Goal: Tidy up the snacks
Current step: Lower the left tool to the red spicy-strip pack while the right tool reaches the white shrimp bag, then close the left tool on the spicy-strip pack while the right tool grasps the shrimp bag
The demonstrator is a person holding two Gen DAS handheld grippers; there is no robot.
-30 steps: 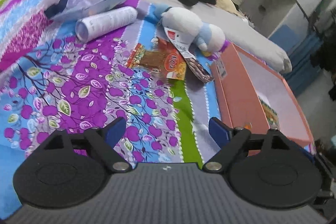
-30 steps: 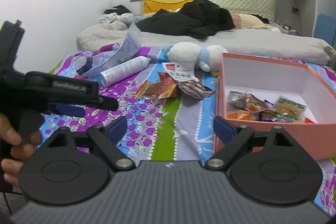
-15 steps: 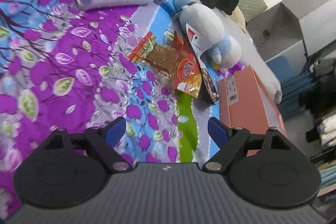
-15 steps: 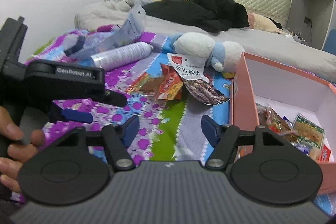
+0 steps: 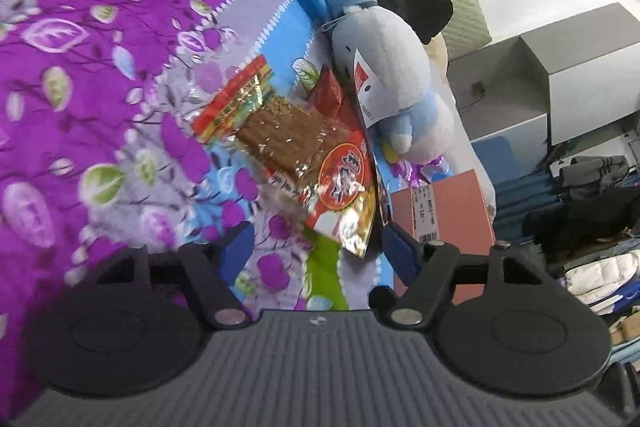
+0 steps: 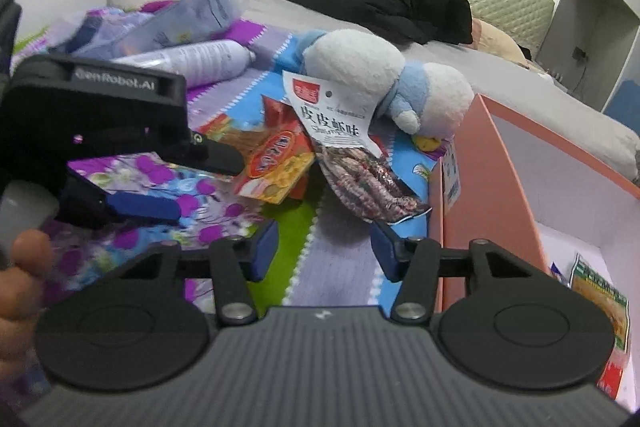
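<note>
While both tools are lowered over a bed spread with a purple flowered bedcover, a small pile of snack packets is shown lying loose beside a pink box. The left tool is seen with its jaws roughly two-thirds apart and closing; nothing is held, and only bedcover lies between the blue pads. Just ahead of it, slightly toward its right pad, a red and gold snack packet is found, its long axis running diagonally away up and to the left, with a clear packet of brown snack lying partly over its far end. The right tool is seen about half open, jaws also closing, empty. Directly ahead of it, nearer its right pad, a dark patterned packet with a white header is spread, its long axis pointing roughly away from the tool. The left tool is judged nearer the red packet, the right tool nearer the dark one. The box stands just right of the pile, with some packets already inside. A white and blue plush toy rests behind the pile, touching it.
</note>
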